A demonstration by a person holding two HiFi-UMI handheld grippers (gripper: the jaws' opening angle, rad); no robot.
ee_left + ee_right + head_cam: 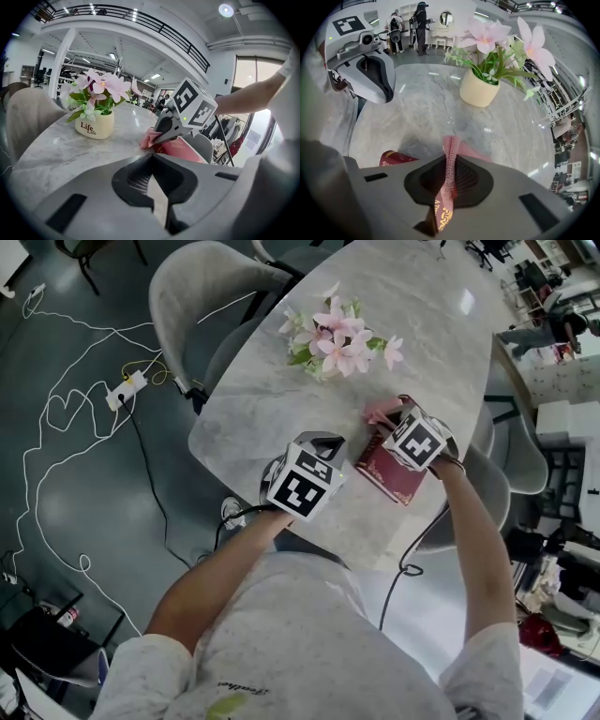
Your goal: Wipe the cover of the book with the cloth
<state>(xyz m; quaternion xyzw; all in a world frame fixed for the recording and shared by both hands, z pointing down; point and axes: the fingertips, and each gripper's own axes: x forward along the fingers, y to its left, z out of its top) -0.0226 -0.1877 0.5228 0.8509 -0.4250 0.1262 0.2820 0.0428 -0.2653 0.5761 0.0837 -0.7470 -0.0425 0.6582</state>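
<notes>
A dark red book (392, 476) with gold print lies on the marble table (441, 324) near its front right edge. My right gripper (389, 420) is shut on a pink cloth (378, 411), which it holds at the book's far end. In the right gripper view the cloth (450, 157) runs pinched between the jaws, with the book (396, 158) just below. My left gripper (323, 442) hovers over bare table left of the book, jaws together and holding nothing. From the left gripper view (157, 197), the cloth (149, 138) and book (180, 147) lie ahead.
A cream pot of pink flowers (337, 338) stands mid-table, beyond both grippers. Grey chairs (216, 287) sit along the table's left side, another chair (497, 474) at the right. White cables (94, 381) trail over the floor. People stand in the distance (408, 23).
</notes>
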